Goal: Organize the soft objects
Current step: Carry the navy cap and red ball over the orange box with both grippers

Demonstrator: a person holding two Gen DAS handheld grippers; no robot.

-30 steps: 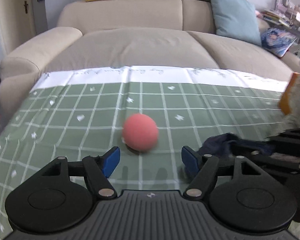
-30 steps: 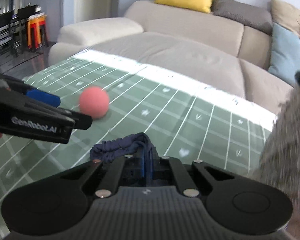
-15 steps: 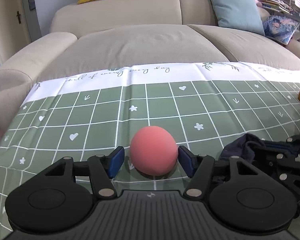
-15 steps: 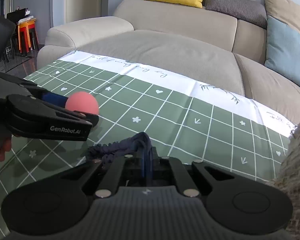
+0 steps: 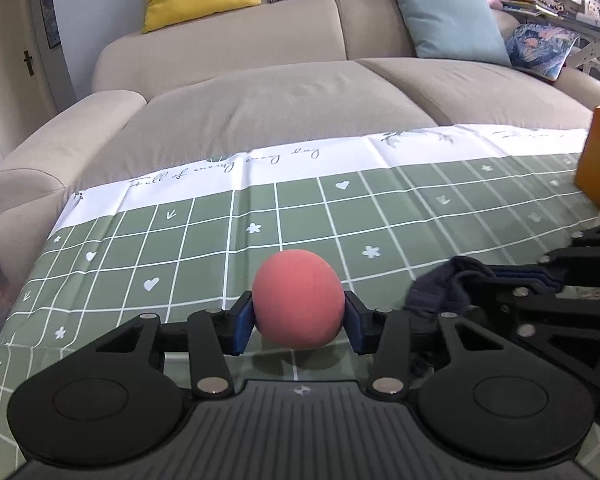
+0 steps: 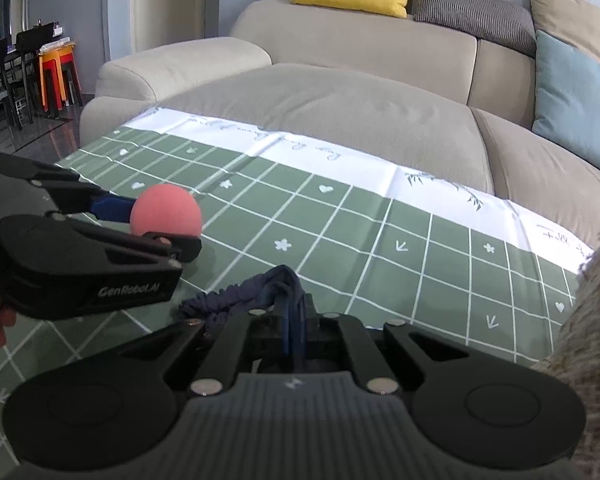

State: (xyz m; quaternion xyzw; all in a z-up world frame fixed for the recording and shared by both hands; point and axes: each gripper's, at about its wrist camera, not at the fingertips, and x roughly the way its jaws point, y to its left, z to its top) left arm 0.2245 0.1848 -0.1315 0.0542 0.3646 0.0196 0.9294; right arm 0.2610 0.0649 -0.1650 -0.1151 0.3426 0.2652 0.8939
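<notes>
Green checked cloth (image 5: 380, 208), round pink ball (image 5: 299, 299)

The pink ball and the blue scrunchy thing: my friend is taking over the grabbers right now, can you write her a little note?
Left gripper: shut on the pink ball, blue pads pressing both sides; the ball looks just off the green checked cloth, with its shadow underneath.
Right gripper: shut on the dark blue fabric piece, whose ruffled end trails left over the cloth.
A furry grey thing sits at the right edge, beside an orange box.
Done: both soft items are gripped.
Left: carry them to their place, perhaps the orange box, though no destination is clear. The furry thing may need sorting too.
</notes>
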